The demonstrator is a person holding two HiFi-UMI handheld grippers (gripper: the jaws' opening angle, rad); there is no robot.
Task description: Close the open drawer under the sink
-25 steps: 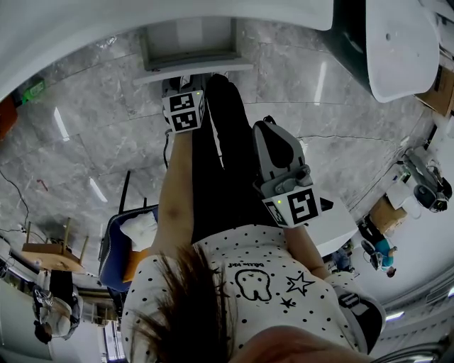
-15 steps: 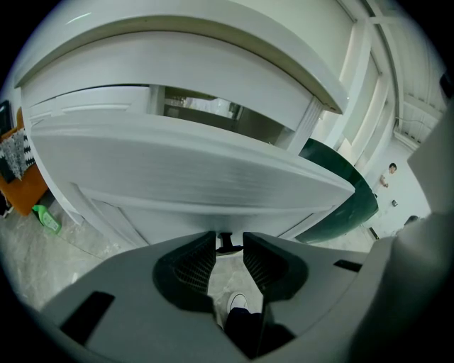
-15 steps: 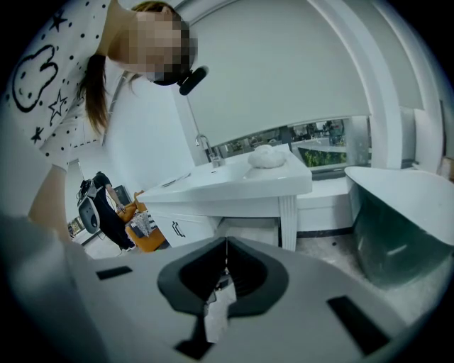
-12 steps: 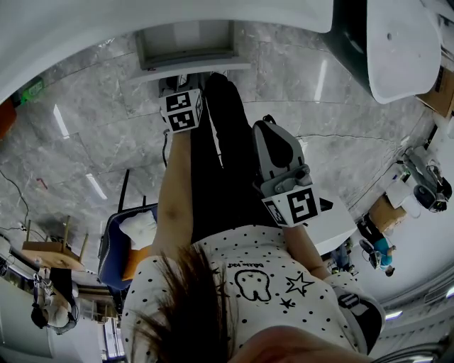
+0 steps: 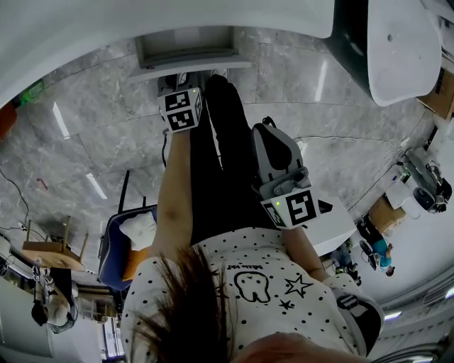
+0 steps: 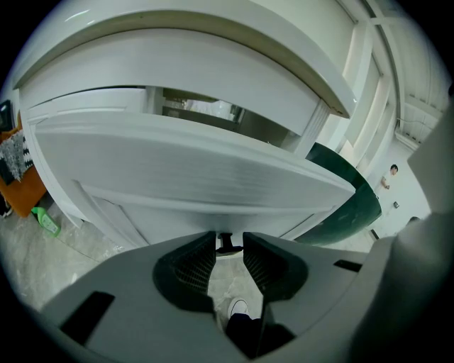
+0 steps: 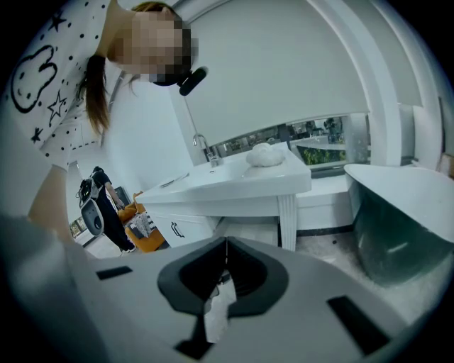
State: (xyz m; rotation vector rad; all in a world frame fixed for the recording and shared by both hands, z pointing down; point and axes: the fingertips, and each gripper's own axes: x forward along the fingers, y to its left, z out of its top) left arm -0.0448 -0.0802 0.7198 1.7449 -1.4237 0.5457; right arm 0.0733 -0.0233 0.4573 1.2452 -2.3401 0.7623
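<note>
**Stillness under the sink.** Over the past second neither hand has moved. The drawer (image 5: 190, 68), top centre of the head view, stands as far out as it did. The closing push, to my eye, has yet to start, and the whole of the drawer's travel is still to be covered.

The floor (image 5: 92, 142) spreads across the frame in glossy grey marbled slabs that throw back the strip lights. The sink (image 5: 142, 21) arcs along the upper edge, smooth, white and rounded. A bathtub (image 5: 401, 57) at upper right is white inside with a dark green shell. The drawer is a shallow white box with a grey inner floor. In the left gripper view its front fills the middle as a broad, flat, faintly ribbed white panel, bowed by the lens.

The left claw (image 6: 228, 238), bottom centre of that view, stands fairly wide, its dark ridged pads apart. A small dark pull (image 6: 227, 245) under the panel's lower edge shows in the gap at the tips; whether it touches either pad I cannot tell. The right claw (image 7: 226, 238), held back at centre right of the head view, is drawn together at the tips. A pale scrap (image 7: 216, 312) shows in the slot behind them, and I cannot say whether it is held or merely seen through the gap.
</note>
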